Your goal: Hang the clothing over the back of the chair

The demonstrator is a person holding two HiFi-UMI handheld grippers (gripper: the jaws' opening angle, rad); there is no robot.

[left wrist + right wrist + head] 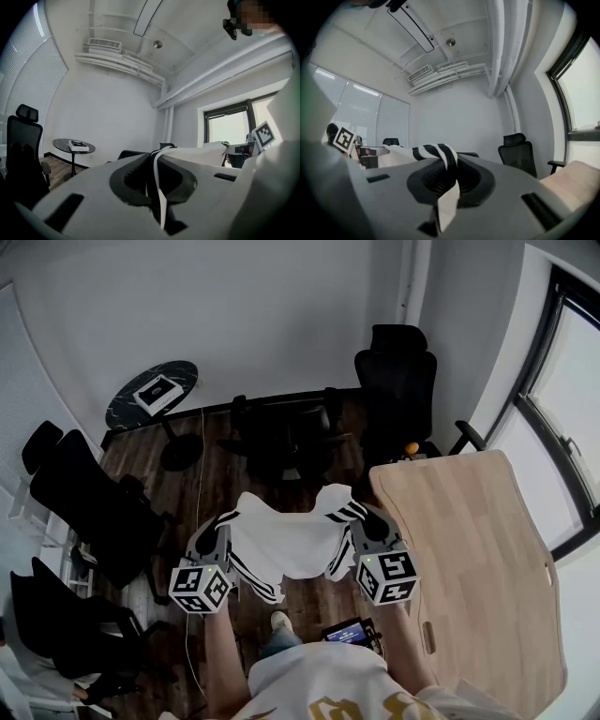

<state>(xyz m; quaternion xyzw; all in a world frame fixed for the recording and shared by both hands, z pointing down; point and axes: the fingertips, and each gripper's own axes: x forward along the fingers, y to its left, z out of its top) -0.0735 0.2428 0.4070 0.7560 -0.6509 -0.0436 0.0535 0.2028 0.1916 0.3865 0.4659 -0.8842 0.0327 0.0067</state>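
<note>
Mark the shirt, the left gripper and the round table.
shirt (281,545), head view, white middle panel.
left gripper (222,526), head view, between its fingertips, shut on the shirt.
round table (127,409), head view, bare dark top.

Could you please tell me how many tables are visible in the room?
2. A round black table stands near the far wall at the left, and a wooden table stands at the right by the window. More may be hidden behind the dark furniture.

Dark wood floor (187,491) with black office chairs (398,381), round black table (125,407) under a white box (157,391), pale desk (469,540)
</note>
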